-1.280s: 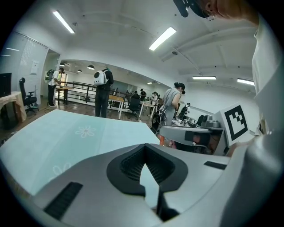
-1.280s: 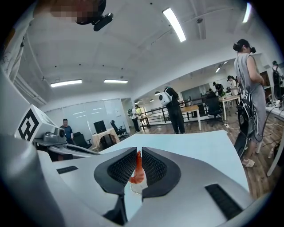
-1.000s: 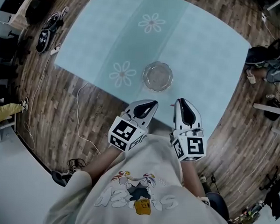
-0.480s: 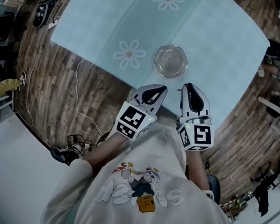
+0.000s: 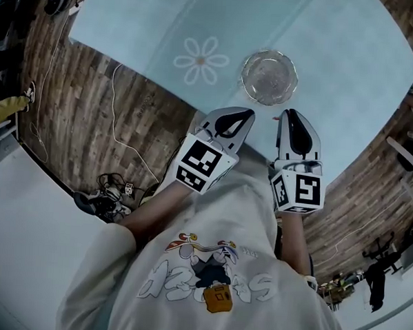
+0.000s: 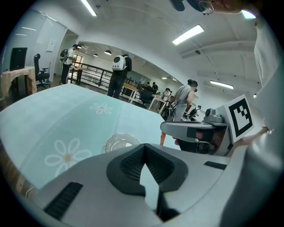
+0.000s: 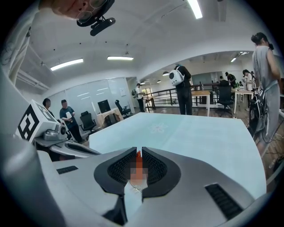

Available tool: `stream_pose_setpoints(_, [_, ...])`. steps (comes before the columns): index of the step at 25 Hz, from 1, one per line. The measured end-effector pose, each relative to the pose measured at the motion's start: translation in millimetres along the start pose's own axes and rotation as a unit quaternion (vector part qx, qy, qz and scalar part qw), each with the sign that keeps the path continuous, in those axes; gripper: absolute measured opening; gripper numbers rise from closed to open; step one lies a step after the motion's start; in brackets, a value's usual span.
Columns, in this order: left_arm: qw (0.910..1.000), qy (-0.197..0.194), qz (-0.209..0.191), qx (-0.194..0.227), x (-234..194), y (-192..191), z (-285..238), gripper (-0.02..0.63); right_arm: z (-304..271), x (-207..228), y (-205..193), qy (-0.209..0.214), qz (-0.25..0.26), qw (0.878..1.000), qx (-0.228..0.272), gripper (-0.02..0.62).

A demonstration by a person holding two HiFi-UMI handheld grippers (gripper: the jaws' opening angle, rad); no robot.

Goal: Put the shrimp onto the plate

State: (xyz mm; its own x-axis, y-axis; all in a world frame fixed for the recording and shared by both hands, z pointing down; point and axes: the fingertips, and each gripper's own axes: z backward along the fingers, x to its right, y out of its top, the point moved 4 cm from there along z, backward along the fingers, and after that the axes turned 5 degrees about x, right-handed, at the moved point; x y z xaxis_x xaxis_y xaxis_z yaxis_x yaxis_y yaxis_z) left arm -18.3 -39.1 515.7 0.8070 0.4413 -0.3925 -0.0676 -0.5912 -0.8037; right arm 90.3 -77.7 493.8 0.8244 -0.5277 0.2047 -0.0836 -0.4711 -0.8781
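A clear glass plate (image 5: 269,76) stands near the front edge of the pale blue table (image 5: 200,22); it also shows in the left gripper view (image 6: 120,142). My right gripper (image 5: 287,117) hovers just short of the plate, shut on a small orange shrimp (image 7: 138,158) whose tip pokes out between the jaws (image 5: 275,118). The shrimp is partly blurred in the right gripper view. From the left gripper view it hangs under the right gripper (image 6: 191,128) as an orange sliver (image 6: 162,138). My left gripper (image 5: 245,115) is beside it, shut, with nothing in its jaws.
White flower prints (image 5: 201,60) mark the tablecloth left of the plate. Wood floor with a cable (image 5: 119,115) lies below the table edge. Several people and desks stand far off in the room (image 6: 119,71).
The table and plate have slid up and to the right in the head view. Both grippers keep about the same distance from the plate, and the right one still holds the shrimp.
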Motion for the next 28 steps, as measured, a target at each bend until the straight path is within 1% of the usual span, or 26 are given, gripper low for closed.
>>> stream_pose_setpoints(9, [0.9995, -0.007, -0.005, -0.029, -21, -18, -18, 0.003, -35, 9, -23, 0.004, -0.006, 1.0, -0.025, 0.055])
stream_pose_setpoints(22, [0.998, -0.001, 0.012, -0.061, -56, -47, -54, 0.003, -83, 26, -59, 0.001, -0.019, 0.998, -0.065, 0.054])
stream_pose_setpoints(28, [0.9972, 0.005, 0.018, -0.072, -68, -50, -68, 0.003, -98, 35, -72, 0.004, -0.036, 0.996, -0.085, 0.054])
